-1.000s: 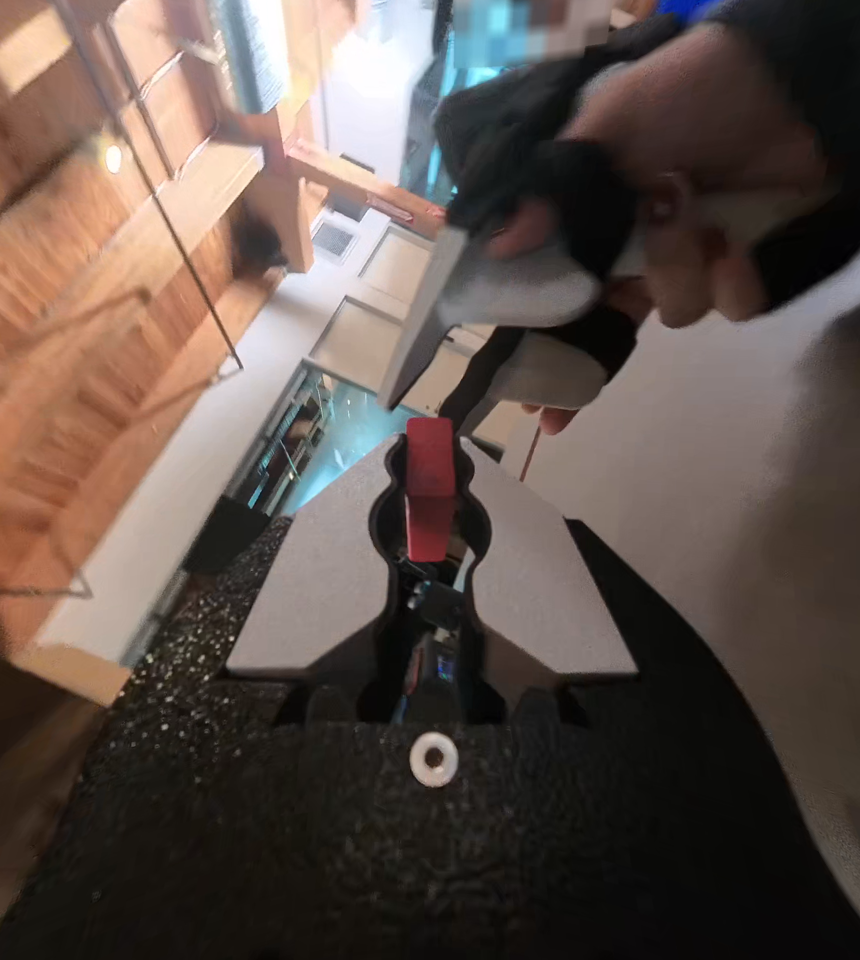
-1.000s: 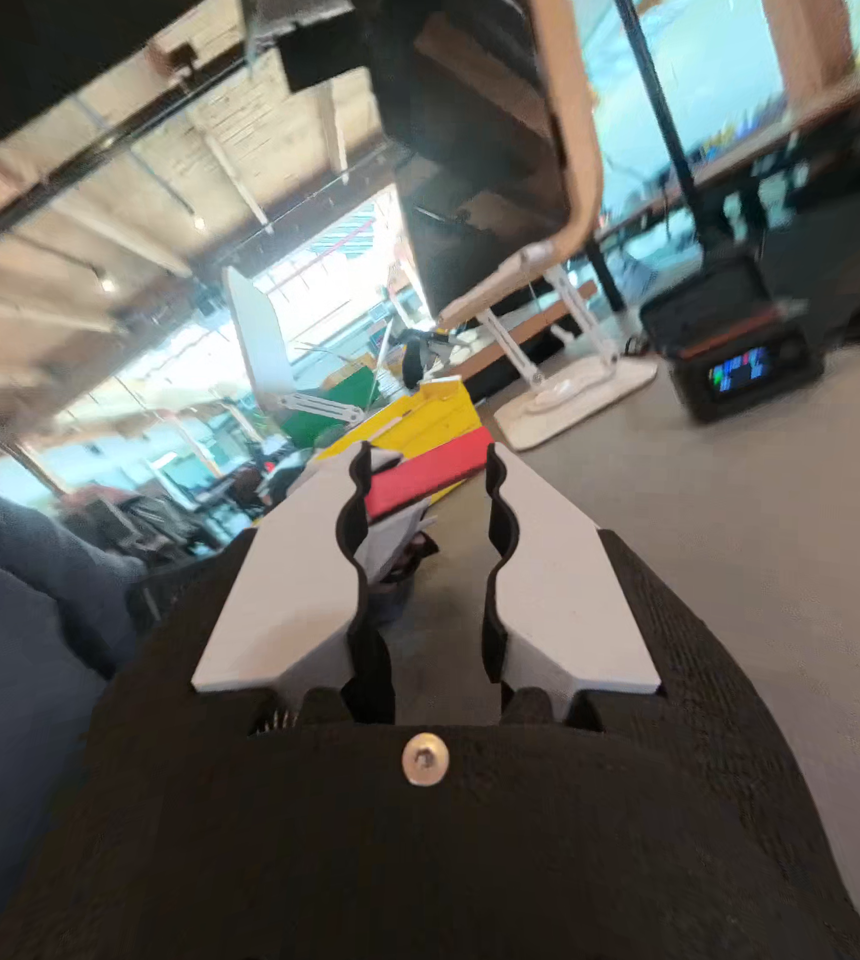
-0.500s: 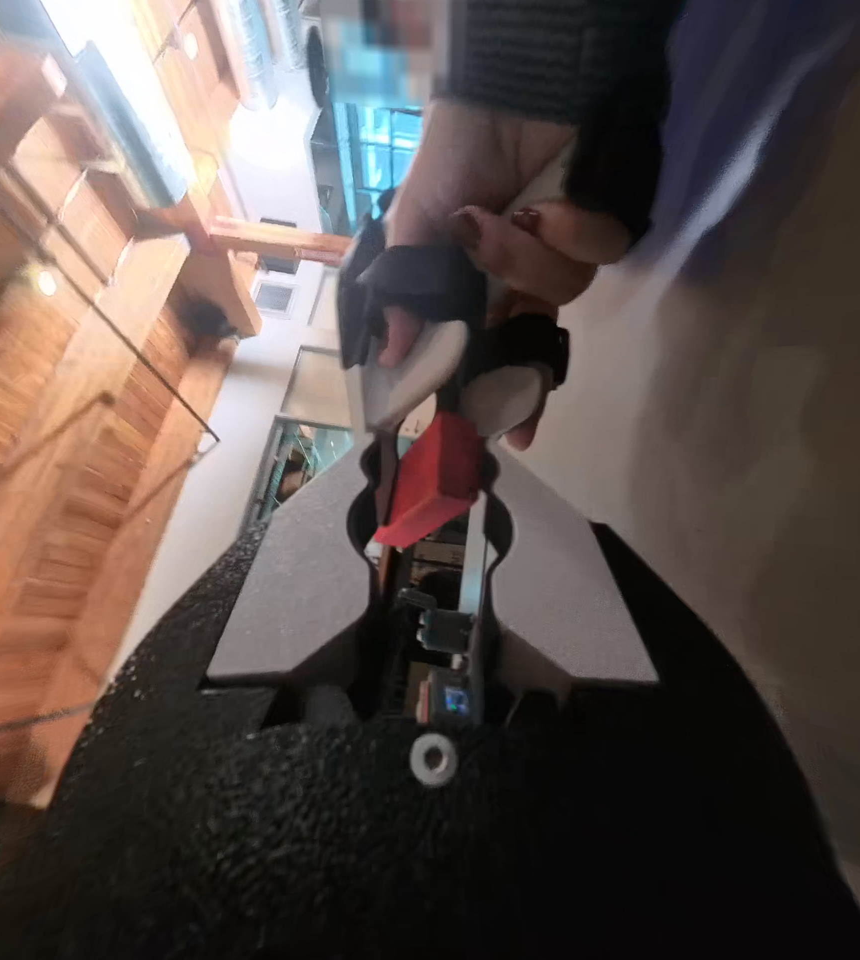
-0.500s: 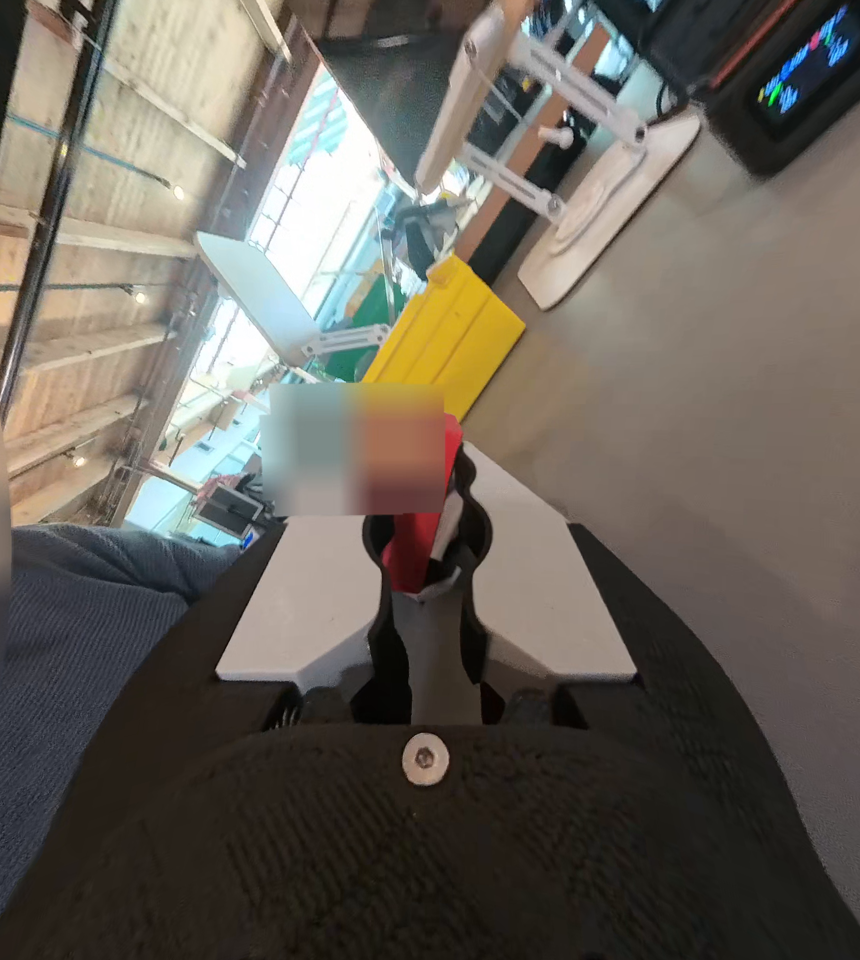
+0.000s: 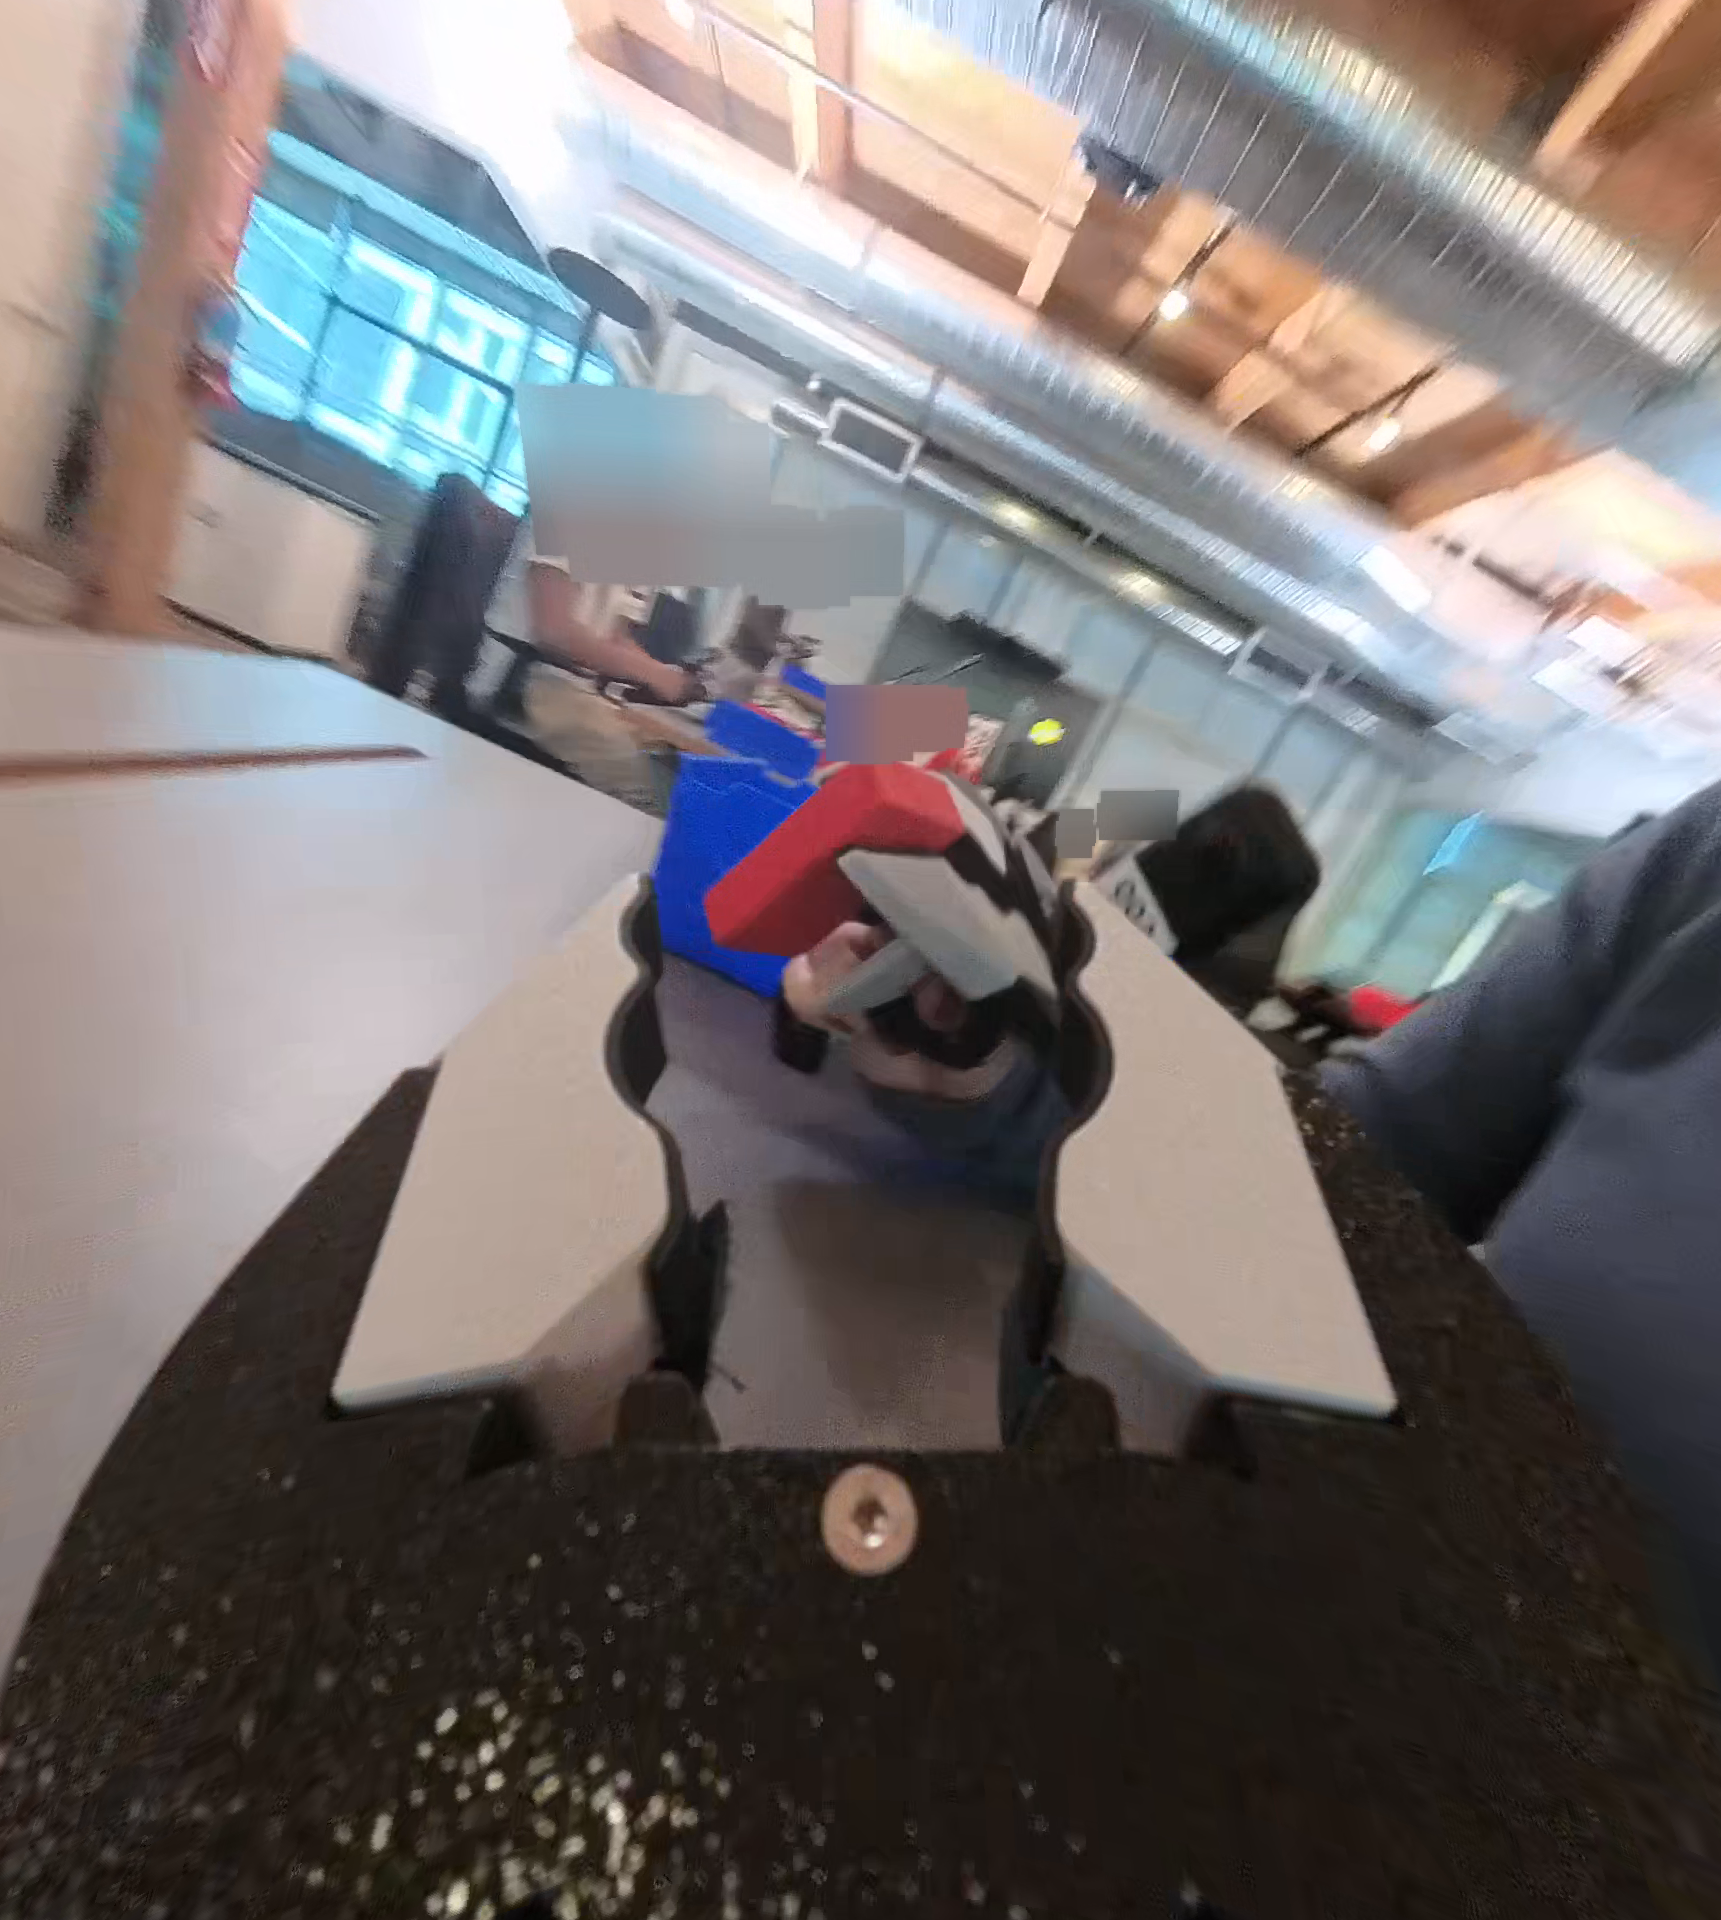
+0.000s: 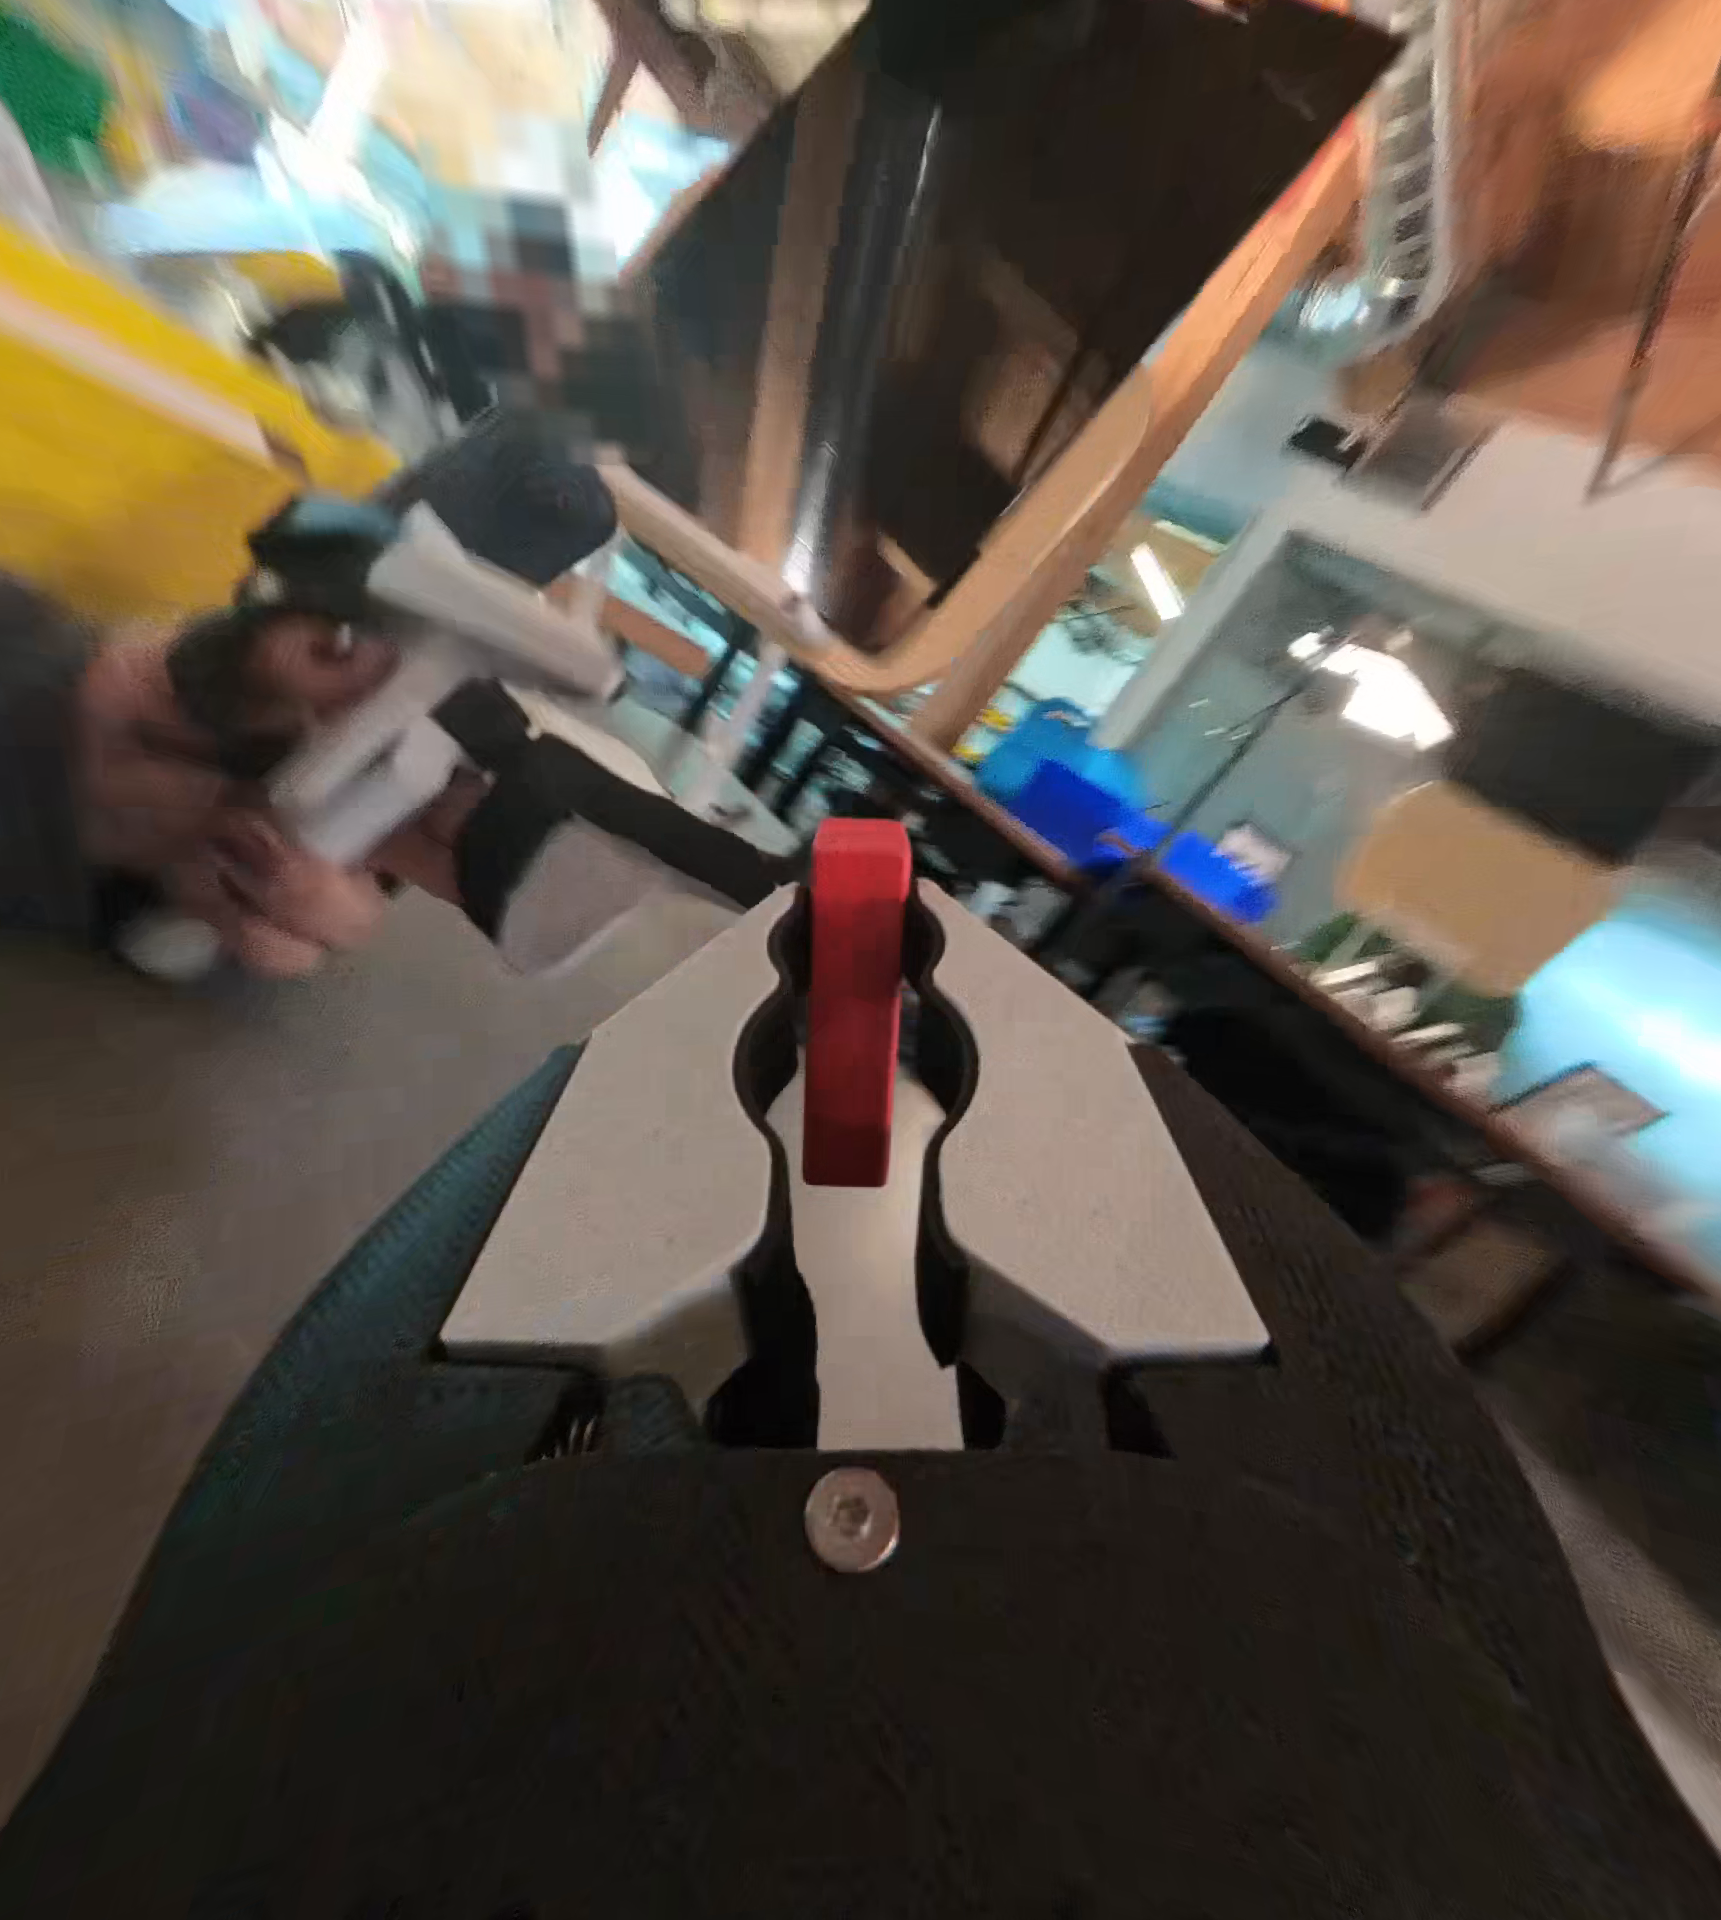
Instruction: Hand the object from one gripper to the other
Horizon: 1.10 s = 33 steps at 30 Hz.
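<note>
Here, left wrist view: the left gripper fills the lower frame, its two grey fingers spread wide with nothing between them. Past the tips, slightly right of centre, the right gripper shows farther off, held in a hand. Its grey fingers pinch a red block, which sticks out up and to the left of them. A dark blue sleeve runs down the right edge. A pale tabletop takes up the left side; blue bins sit behind the block. A silver duct crosses a wooden ceiling. Background blurred.

Right wrist view: the right gripper has its jaws clamped on the red block. The block stands upright in the notched gap, its top poking just above the fingertips, its lower end reaching down between the fingers. Off to the upper left, well apart, the left gripper appears, gripped by a hand, its fingers open and pointing right. Grey tabletop below it. A yellow bin at far left, a blue bin right of centre, a curved wooden frame overhead. Heavy motion blur throughout
</note>
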Each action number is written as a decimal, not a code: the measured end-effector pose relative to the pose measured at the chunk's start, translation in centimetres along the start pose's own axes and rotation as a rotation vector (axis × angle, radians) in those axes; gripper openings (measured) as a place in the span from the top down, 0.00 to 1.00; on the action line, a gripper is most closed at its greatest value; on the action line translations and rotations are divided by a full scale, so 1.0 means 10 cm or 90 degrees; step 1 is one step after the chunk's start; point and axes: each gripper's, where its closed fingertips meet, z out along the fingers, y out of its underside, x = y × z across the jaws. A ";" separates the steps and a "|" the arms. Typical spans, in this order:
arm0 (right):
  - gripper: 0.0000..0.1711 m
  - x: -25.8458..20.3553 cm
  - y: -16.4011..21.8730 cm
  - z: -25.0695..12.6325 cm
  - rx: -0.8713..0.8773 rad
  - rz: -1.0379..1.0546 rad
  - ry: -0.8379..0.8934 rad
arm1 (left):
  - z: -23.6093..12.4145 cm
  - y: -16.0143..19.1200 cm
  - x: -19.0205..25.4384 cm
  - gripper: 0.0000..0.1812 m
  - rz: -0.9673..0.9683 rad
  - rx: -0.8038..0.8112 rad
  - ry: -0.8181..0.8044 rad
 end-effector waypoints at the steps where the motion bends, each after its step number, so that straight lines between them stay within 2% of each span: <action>1: 0.91 -0.04 -0.01 0.01 -0.009 -0.084 0.017 | 0.00 0.00 0.00 0.57 -0.054 0.000 0.022; 4: 0.91 -0.19 0.03 0.05 -0.049 -0.293 0.029 | 0.01 0.05 0.06 0.56 -0.135 -0.016 0.078; 7: 0.91 -0.29 0.16 0.08 -0.101 -0.452 0.026 | 0.05 0.13 0.07 0.62 -0.113 -0.046 0.066; 9: 0.91 -0.29 0.19 0.09 -0.119 -0.498 0.034 | 0.07 0.16 0.06 0.63 -0.089 -0.055 0.049; 12: 0.91 -0.27 0.16 0.09 -0.117 -0.504 0.046 | 0.07 0.15 0.01 0.63 -0.007 -0.050 -0.004; 15: 0.91 -0.28 0.19 0.09 -0.120 -0.505 0.038 | 0.07 0.15 0.00 0.72 0.156 -0.058 -0.076; 17: 0.91 -0.32 0.23 0.09 -0.128 -0.516 0.024 | 0.09 0.19 -0.01 0.75 0.239 -0.083 -0.112; 20: 0.91 -0.35 0.26 0.10 -0.138 -0.529 0.019 | 0.14 0.29 -0.04 0.74 0.266 -0.126 -0.126; 29: 0.92 -0.26 0.25 0.11 -0.150 -0.540 0.052 | 0.11 0.24 -0.11 0.82 0.244 -0.113 -0.152; 33: 0.89 -0.28 0.26 0.11 -0.142 -0.509 0.043 | 0.10 0.24 -0.13 0.82 0.325 -0.124 -0.187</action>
